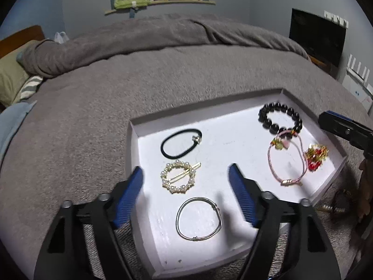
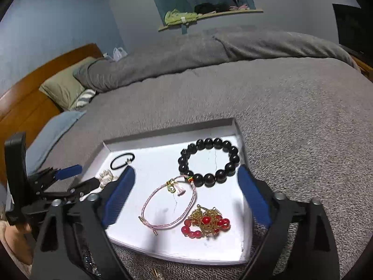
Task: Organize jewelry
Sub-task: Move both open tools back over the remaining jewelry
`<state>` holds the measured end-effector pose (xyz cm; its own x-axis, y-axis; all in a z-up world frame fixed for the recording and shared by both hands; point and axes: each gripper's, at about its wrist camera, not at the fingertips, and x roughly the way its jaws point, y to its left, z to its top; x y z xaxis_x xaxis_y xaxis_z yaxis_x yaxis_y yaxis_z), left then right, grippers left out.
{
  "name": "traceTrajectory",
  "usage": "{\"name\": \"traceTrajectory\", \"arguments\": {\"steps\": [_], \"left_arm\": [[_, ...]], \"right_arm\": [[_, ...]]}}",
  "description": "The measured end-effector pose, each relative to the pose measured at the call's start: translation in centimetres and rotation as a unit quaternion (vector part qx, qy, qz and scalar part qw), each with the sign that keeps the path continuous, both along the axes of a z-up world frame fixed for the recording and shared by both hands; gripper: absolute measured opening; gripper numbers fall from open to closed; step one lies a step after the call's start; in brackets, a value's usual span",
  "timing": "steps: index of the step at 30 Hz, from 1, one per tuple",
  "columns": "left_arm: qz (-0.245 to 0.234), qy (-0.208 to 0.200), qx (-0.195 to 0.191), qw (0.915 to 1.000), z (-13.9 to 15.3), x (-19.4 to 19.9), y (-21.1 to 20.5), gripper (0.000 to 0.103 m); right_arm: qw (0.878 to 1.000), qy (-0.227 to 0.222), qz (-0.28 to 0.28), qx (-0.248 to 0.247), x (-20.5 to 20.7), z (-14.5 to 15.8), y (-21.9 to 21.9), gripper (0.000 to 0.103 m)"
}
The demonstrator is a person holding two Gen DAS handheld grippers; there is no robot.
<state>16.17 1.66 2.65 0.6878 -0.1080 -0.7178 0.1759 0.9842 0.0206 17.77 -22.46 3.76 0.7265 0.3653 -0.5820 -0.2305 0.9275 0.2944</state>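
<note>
A shallow white tray (image 1: pixel 233 126) (image 2: pixel 163 144) lies on a grey bed cover. On its left side lie a black hair tie (image 1: pixel 180 142) (image 2: pixel 122 159), a pearl ring clip (image 1: pixel 178 176) and a silver bangle (image 1: pixel 198 219). On its right side lie a black bead bracelet (image 1: pixel 279 117) (image 2: pixel 208 162), a pink cord bracelet (image 1: pixel 288 161) (image 2: pixel 170 206) and a red-and-gold piece (image 1: pixel 316 157) (image 2: pixel 206 221). My left gripper (image 1: pixel 186 175) hangs open above the clip and bangle, holding nothing. My right gripper (image 2: pixel 186 177) hangs open above the pink cord and red piece, holding nothing.
The grey bed cover (image 1: pixel 163 74) spreads all around the tray, with pillows (image 2: pixel 67 88) and a wooden headboard (image 2: pixel 35 98) at the left. A wall shelf (image 2: pixel 209 14) with clothes hangs at the back. A dark screen (image 1: pixel 317 39) stands at the right.
</note>
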Motion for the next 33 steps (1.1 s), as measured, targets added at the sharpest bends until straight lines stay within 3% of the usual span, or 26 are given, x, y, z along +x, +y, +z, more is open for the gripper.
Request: {"name": "traceTrajectory", "arguments": {"steps": [11,18,26,31,33], "left_arm": [[0.035,-0.076,-0.007,0.9965,3.2,-5.5,0.0,0.090],[0.019,-0.078,-0.033,0.9962,3.0,-10.0,-0.4,0.091],[-0.003,-0.077,-0.042,0.9962,1.3,-14.1,-1.6,0.092],[-0.017,-0.077,-0.015,0.9968,-0.2,-15.2,-2.7,0.092],[-0.021,-0.073,-0.028,0.9967,-0.7,-15.4,-2.5,0.092]], "right_arm": [[0.998,-0.045,-0.030,0.030,-3.3,3.0,-2.5,0.098],[0.997,-0.064,-0.041,0.015,-6.4,3.5,-3.2,0.098],[0.995,-0.065,-0.052,-0.049,-10.4,1.3,-4.2,0.098],[0.997,-0.035,-0.049,-0.053,-11.6,-0.6,-5.1,0.098],[0.997,-0.024,-0.046,-0.057,-11.8,-1.3,-5.1,0.098]]}}
